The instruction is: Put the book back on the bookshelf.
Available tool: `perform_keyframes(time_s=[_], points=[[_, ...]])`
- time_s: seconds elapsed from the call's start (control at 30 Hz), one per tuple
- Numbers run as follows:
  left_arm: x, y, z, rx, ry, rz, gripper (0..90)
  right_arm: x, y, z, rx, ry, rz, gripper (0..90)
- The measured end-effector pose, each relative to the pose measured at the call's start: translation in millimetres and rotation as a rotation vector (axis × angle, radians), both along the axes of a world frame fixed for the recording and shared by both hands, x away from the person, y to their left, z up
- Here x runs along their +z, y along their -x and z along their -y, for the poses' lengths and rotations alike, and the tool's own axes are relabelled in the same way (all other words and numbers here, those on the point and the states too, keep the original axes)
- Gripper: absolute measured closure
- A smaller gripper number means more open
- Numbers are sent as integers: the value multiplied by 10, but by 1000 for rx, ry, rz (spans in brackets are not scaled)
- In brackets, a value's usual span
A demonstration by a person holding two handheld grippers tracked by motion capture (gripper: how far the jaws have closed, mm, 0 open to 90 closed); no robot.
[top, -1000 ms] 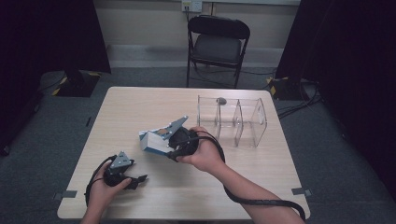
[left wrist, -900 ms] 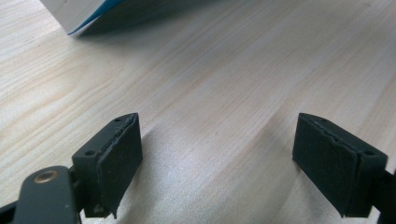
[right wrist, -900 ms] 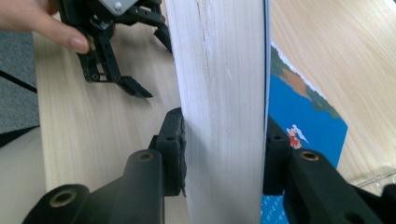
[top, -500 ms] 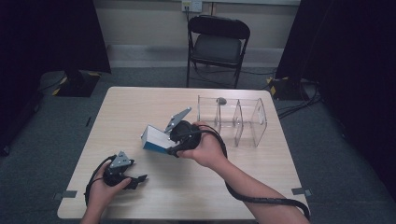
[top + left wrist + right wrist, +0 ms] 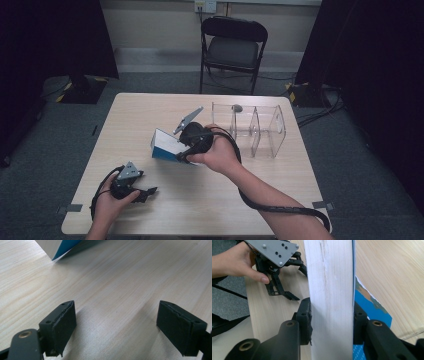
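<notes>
Right gripper (image 5: pixel 181 154) pinching a white and blue box (image 5: pixel 166 145) by its edge, jaws pressed on both flat sides, box tilted and off the worktop (image 5: pixel 210 200) near the middle, just left of the clear bins (image 5: pixel 250 129); in the right gripper view, white side of the box (image 5: pixel 330 300) standing tall between the pads. Left gripper (image 5: pixel 142 192) resting low at the near left of the worktop, held by the left hand (image 5: pixel 107 205), jaws spread wide with nothing between them; a corner of the box (image 5: pixel 58 247) seen far ahead of it, well apart.
</notes>
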State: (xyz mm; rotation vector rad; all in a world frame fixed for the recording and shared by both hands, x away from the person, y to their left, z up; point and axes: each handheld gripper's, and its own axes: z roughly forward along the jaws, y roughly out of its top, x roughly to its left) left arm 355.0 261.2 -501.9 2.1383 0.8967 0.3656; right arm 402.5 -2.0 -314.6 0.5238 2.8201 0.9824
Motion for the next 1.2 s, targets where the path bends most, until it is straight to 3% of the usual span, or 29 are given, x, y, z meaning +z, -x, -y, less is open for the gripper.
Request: perform_keyframes(time_s=[0.3, 0.47, 0.57, 0.77, 1.2], points=[[0, 3, 7, -7, -15, 9, 156, 11, 0, -18, 4, 7, 3, 619], [6, -2, -1, -13, -19, 7, 156, 80, 9, 12, -7, 5, -29, 619], [6, 1, 2, -11, -19, 6, 156, 156, -35, 45, -22, -23, -54, 619], [5, 3, 5, -9, -18, 5, 155, 206, -118, 2, -25, -24, -71, 617], [5, 3, 3, -11, -18, 5, 156, 211, -80, -54, -19, 11, -73, 619]])
